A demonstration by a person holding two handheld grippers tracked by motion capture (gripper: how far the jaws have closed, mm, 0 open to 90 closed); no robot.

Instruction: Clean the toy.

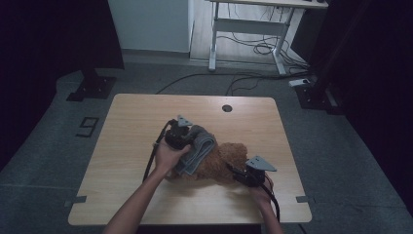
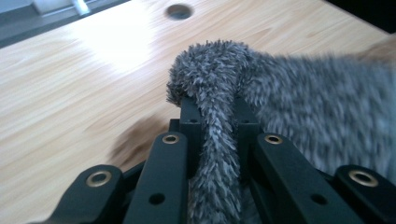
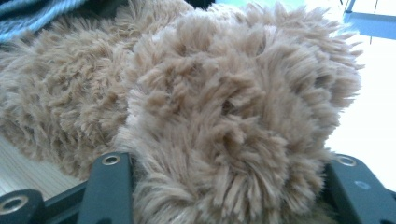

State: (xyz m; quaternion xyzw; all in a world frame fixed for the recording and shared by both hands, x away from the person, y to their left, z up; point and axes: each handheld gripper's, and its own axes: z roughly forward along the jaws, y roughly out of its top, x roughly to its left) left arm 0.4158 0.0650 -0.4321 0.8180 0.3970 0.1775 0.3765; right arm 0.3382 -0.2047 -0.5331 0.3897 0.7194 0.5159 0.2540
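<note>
The surface (image 1: 136, 117) is light wood with round corners. It has a small dark round hole (image 1: 227, 108) near its far edge. It stands on a grey floor (image 1: 341, 146). Behind it stands a white desk frame (image 1: 248, 27), and black cables (image 1: 258, 48) lie in loops under that. A dark number mark (image 1: 86, 126) sits on the floor at the left.

I am in a lab-like recording room: my plain wooden table (image 1: 146, 117) stands on grey carpet (image 1: 341, 146), dark curtains (image 1: 48, 39) hang at nine and three o'clock, and at twelve o'clock cables (image 1: 253, 46) trail under a white-framed desk (image 1: 243, 24).
</note>
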